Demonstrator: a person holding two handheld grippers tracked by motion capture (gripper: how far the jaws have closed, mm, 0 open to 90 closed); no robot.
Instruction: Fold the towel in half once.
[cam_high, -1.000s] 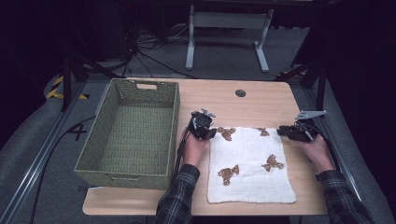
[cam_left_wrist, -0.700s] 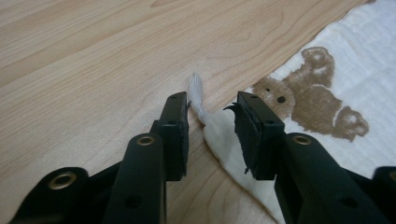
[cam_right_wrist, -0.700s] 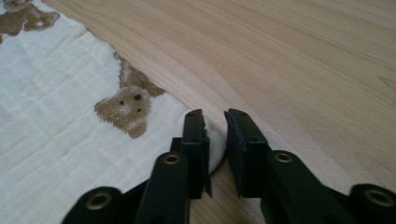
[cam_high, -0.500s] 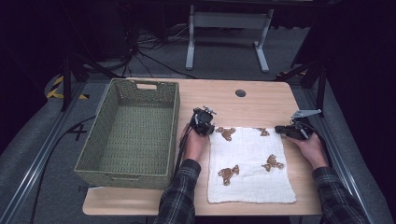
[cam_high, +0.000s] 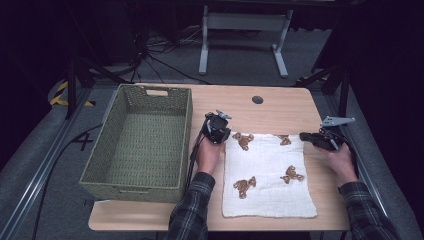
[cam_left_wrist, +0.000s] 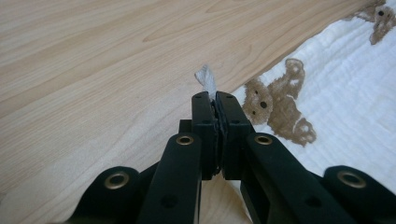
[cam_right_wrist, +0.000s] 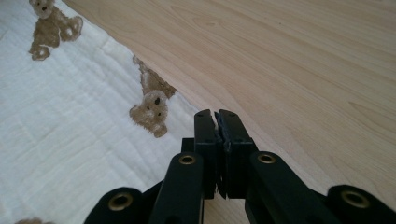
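A white cloth (cam_high: 270, 175) printed with brown teddy bears lies flat on the wooden table (cam_high: 280, 107). At the cloth's far left corner, my left gripper (cam_high: 222, 135) is shut. In the left gripper view a tuft of the cloth (cam_left_wrist: 350, 93) pokes out beyond the left gripper's (cam_left_wrist: 215, 100) tips. My right gripper (cam_high: 306, 136) is at the far right corner, held low and pointing left. In the right gripper view the right gripper (cam_right_wrist: 216, 116) has its jaws pressed together where the edge of the cloth (cam_right_wrist: 70, 116) runs under them.
A large green woven basket (cam_high: 182, 130) stands on the left part of the table, beside the left hand. A small dark grommet (cam_high: 257, 99) sits in the tabletop beyond the cloth. Bare wood lies between the cloth and the table's far edge.
The right gripper has shifted a little to the left at the cloth's far right corner. The left gripper and the cloth have barely moved.
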